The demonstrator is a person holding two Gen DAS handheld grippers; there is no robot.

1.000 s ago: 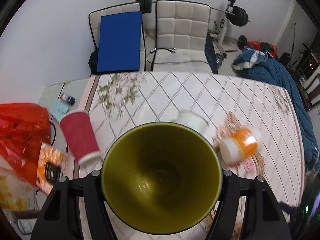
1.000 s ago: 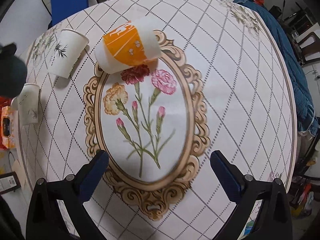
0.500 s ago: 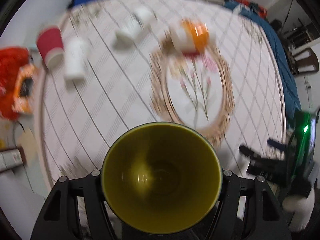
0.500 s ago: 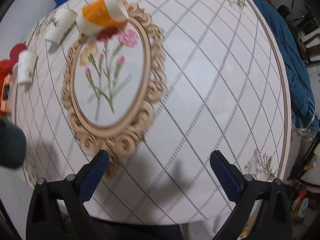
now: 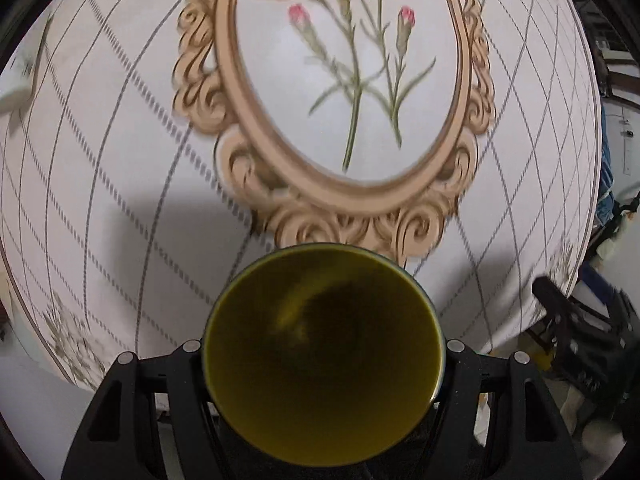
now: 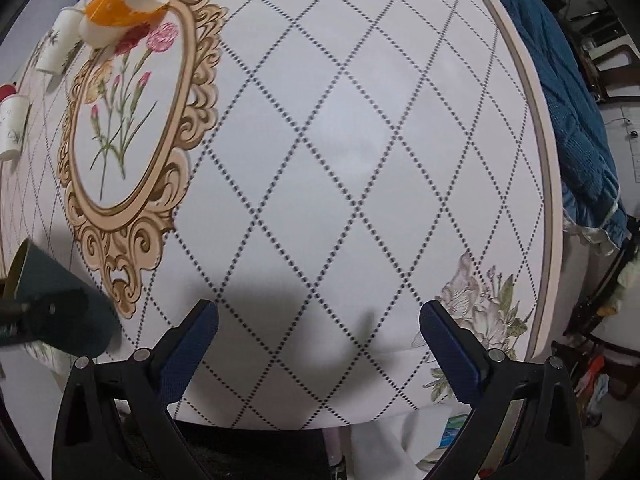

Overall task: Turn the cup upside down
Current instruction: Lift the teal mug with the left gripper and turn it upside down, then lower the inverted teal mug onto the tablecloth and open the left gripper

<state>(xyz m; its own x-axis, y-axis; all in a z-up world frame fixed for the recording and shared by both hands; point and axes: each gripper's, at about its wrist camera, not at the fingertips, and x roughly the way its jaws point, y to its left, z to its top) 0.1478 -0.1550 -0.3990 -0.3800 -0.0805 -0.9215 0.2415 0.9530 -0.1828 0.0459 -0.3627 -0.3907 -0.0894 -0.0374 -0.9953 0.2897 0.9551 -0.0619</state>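
Note:
My left gripper point(image 5: 324, 350) is shut on a cup point(image 5: 324, 356) with an olive-green inside and a dark green outside. Its open mouth faces the left wrist camera and tilts down toward the table, just short of the ornate oval flower print point(image 5: 344, 76). In the right wrist view the same cup point(image 6: 60, 300) shows at the lower left, held tilted above the table, with the left gripper's end beside it. My right gripper point(image 6: 318, 334) is open and empty above the table's near edge.
At the far left of the round table point(image 6: 360, 140) lie an orange-and-white cup point(image 6: 120, 12) on its side, a white cup point(image 6: 58, 46) and another white cup point(image 6: 12, 128). A blue cloth point(image 6: 560, 100) hangs past the right edge.
My left gripper has tipped the green cup forward and down, from facing the room to facing the tabletop. My right gripper has drawn back toward the near right edge of the table.

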